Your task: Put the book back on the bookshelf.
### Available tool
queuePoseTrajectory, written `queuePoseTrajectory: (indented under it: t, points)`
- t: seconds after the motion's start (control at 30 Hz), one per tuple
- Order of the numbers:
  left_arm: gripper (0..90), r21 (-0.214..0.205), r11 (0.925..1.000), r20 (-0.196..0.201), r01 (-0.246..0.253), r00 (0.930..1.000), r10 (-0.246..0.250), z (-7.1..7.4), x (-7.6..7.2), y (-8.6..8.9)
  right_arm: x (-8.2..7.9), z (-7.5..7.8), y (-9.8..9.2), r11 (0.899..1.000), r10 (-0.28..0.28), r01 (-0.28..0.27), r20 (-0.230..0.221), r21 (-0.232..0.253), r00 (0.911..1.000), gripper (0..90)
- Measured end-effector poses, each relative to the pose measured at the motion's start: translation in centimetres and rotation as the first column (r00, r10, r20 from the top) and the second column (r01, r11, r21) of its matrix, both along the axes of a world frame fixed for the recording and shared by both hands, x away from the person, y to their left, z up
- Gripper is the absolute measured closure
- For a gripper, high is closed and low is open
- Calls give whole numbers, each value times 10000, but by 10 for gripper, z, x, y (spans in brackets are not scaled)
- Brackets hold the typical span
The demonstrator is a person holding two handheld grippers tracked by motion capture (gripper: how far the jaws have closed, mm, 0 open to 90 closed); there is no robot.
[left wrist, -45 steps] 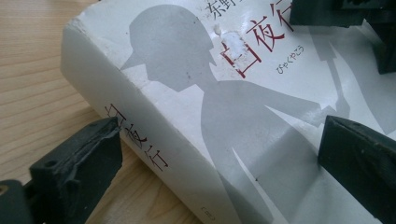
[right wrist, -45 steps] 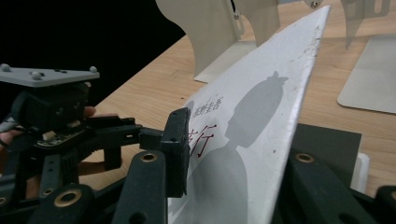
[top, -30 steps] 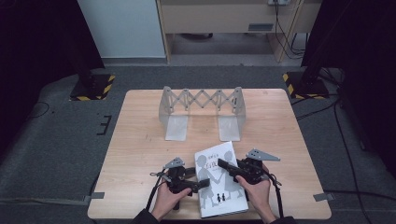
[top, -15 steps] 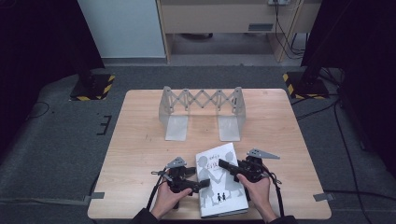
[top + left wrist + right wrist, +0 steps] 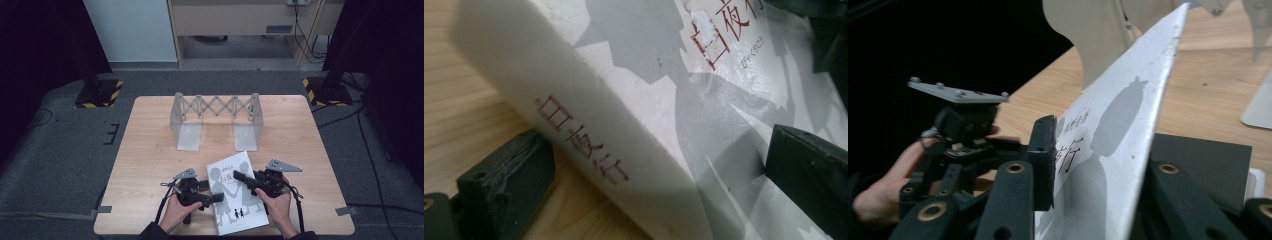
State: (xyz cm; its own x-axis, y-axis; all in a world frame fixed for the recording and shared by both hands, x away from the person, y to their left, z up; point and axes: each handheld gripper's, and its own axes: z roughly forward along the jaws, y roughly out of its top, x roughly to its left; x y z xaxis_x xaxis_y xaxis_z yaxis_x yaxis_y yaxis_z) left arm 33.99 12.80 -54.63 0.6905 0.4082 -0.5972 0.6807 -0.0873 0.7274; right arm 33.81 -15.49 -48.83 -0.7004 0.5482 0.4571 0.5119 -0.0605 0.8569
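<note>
dark red title 白夜行 down the spine of the white book (image 5: 589, 135), the same red characters on its grey-and-white front cover beside a small line of kana (too slanted to read), 行 also legible on the cover in the right gripper view

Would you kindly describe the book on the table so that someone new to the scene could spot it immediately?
On the light wooden table, look at the near edge, in front of the grey folding bookrack that stands upright near the middle. The book lies between the two hand-held grippers. It is the only white thing there, with grey silhouetted figures and dark red characters on its cover and spine.
</note>
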Motion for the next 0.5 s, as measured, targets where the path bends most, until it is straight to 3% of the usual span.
queuePoseTrajectory:
  t: [0.1, 0.2, 0.33, 0.43, 0.5]
  points:
    - [0, -44, 10000, -156, 79, 9998, -79, -1, 0, 0, 0, 3, 2, 9999, 132, -132, 21, -35, 9999, 692]
    - [0, 159, 9999, -435, -8, 9991, 15, -3, 2, -1, 4, -3, 1, 9999, -1, -4, -325, -150, 9995, 671]
    - [7, 313, 9995, -470, -89, 9988, 104, -3, 1, -2, 7, -10, 1, 9967, -211, 168, -528, -796, 9984, 616]
    - [11, 318, 9994, -476, -161, 9987, 176, -3, 1, -3, 7, -12, 2, 9921, -293, 231, -490, -1233, 9984, 561]
    - [13, 333, 9992, -476, -202, 9986, 218, -3, 0, -3, 6, -13, 3, 9872, -435, 393, -235, -1544, 9988, 508]
